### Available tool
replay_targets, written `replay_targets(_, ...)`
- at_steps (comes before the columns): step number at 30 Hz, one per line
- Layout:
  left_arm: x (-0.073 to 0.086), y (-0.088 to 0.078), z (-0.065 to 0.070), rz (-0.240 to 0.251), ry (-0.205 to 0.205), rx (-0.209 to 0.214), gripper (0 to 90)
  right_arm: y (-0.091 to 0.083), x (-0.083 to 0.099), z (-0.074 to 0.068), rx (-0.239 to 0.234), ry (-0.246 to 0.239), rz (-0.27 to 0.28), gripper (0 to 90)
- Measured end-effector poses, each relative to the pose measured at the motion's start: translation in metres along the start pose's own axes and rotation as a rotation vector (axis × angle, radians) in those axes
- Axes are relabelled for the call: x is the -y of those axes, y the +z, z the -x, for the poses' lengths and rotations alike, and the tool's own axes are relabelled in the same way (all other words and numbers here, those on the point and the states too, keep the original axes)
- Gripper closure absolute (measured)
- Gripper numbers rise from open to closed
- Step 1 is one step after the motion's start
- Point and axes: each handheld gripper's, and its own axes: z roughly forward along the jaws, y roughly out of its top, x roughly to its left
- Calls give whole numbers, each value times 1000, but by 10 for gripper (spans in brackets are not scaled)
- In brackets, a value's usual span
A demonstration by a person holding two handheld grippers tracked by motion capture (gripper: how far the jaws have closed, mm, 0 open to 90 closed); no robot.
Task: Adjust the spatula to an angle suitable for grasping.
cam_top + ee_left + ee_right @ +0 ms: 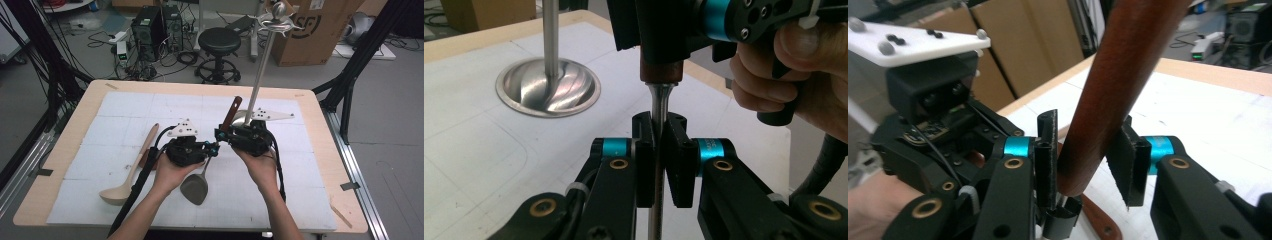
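With the left gripper (214, 148) clamped tight on the spatula's (196, 186) metal shank above the tabletop (75, 130) near centre, the right gripper (223, 133), half open around the brown wooden handle (1118, 80), should close squarely until both pads press evenly.

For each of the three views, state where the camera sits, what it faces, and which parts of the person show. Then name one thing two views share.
High view: above the person's side, looking forward and down on the table; both forearms, left gripper, right gripper.
Left gripper view: rides the left gripper, looking along its jaws, clamped on the spatula shaft; a hand opposite.
Right gripper view: rides the right gripper, facing the wooden handle.
Shared: rack base, also high view.
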Motion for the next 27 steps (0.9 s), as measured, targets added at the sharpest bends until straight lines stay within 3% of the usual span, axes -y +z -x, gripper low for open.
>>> replay_targets(6,-3,-8,1,20,16,28,783,-1,-6,-2,-63,20,27,711)
replay_targets(11,-5,-16,1,30,32,33,720,-5,-10,-1,-82,27,52,727)
replay_targets(27,-4,-49,-8,27,90,-14,538,-19,-38,-3,-48,-98,59,728)
